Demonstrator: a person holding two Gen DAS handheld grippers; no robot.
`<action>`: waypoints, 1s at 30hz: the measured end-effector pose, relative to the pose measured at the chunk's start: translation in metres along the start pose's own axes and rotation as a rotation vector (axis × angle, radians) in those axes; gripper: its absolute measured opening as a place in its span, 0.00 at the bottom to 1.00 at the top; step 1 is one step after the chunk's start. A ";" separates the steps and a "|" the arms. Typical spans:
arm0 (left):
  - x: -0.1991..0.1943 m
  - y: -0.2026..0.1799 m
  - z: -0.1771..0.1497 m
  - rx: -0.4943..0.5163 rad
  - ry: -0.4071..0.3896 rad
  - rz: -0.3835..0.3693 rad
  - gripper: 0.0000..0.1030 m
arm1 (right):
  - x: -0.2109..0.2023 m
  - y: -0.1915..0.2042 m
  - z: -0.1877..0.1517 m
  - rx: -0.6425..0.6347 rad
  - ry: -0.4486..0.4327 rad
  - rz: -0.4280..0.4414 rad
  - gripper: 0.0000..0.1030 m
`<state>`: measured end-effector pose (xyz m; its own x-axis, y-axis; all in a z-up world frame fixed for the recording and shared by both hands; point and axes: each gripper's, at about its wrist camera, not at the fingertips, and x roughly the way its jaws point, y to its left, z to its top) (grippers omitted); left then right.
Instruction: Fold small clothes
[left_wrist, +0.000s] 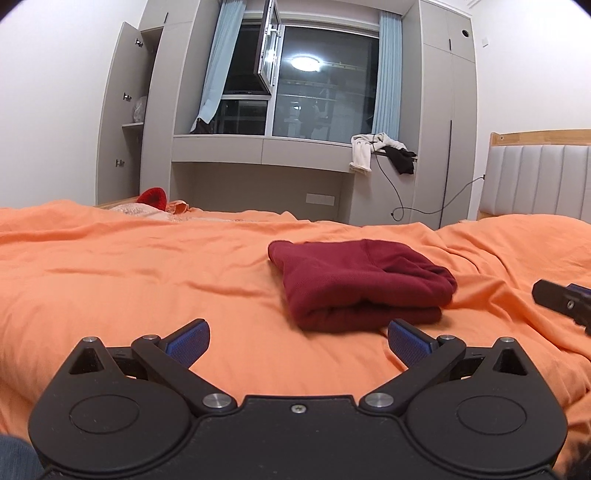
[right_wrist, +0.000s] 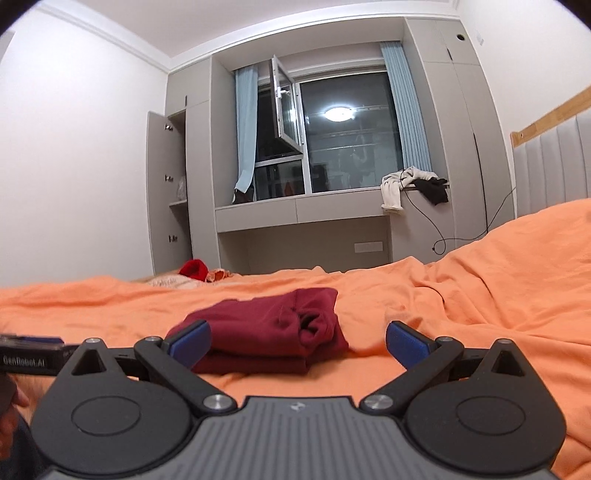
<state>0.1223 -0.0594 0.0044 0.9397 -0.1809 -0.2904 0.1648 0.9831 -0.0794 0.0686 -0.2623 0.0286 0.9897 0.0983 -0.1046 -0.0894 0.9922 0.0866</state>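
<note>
Bedding: orange duvet (left_wrist: 147, 266), rumpled, covering the whole bed; padded grey headboard (left_wrist: 535, 177) with wooden rail at the right end.

Wardrobe wall: grey built-in cabinets (left_wrist: 443, 110) around a dark window (left_wrist: 325, 85), pale blue curtains (left_wrist: 386, 74) either side; one tall door (left_wrist: 114, 122) at the left stands ajar. White garment (left_wrist: 364, 151) and black garment (left_wrist: 402, 158) hang over the sill ledge, with a black cable (left_wrist: 391, 184) trailing down.

Task item: maroon garment (left_wrist: 362, 284), folded into a thick stack of layers, lying flat near the middle of the bed toward its near edge (rolled opening facing the right wrist view).

Left gripper (left_wrist: 299, 338): jaws spread wide, holding nothing, just short of the folded stack, blue pads (left_wrist: 188, 341) clear of the cloth.

Right gripper (right_wrist: 299, 339): jaws likewise spread, empty, low over the duvet beside the stack.

Far-edge oddment: red knitted item (left_wrist: 152, 196), small, at the far left corner.
</note>
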 end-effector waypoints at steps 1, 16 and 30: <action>-0.003 0.001 -0.002 -0.002 0.002 -0.003 0.99 | -0.004 0.002 -0.002 -0.004 0.003 -0.001 1.00; -0.025 0.002 -0.019 0.005 0.023 0.012 0.99 | -0.022 0.012 -0.021 -0.044 0.033 -0.043 1.00; -0.022 0.000 -0.020 0.014 0.034 0.020 0.99 | -0.019 0.011 -0.024 -0.050 0.039 -0.051 1.00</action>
<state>0.0956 -0.0560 -0.0078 0.9322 -0.1621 -0.3235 0.1506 0.9867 -0.0605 0.0457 -0.2513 0.0080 0.9880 0.0496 -0.1461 -0.0455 0.9985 0.0310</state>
